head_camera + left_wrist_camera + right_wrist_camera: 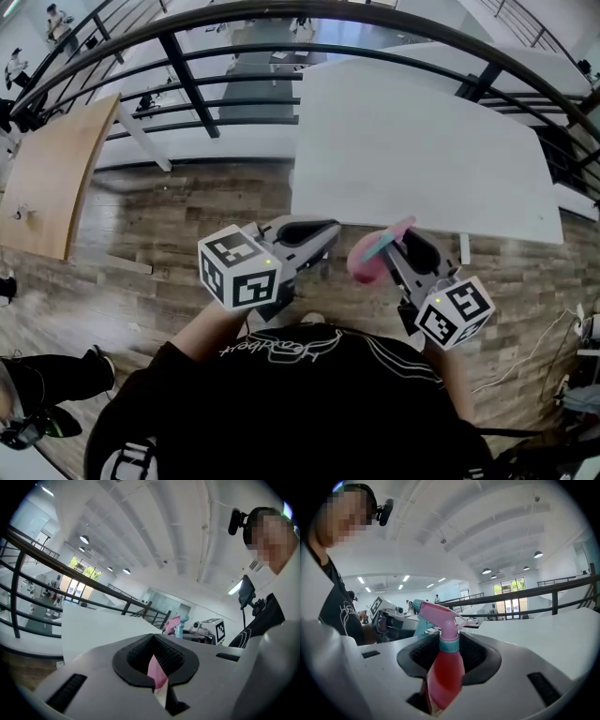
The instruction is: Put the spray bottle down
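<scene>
Right gripper view shows the right gripper point(450, 643) clamped on the spray bottle point(444, 672), whose long axis runs along the jaws with the sprayer head pointing away from the camera and the trigger turned to the right. Its body is translucent red-pink with a teal collar and a pink sprayer head. From the head view the bottle is held in the air, its head aimed up and left toward the near edge of the white tabletop point(422, 141). The left gripper point(154, 660) has its jaws together on a thin pink sliver point(157, 674).
</scene>
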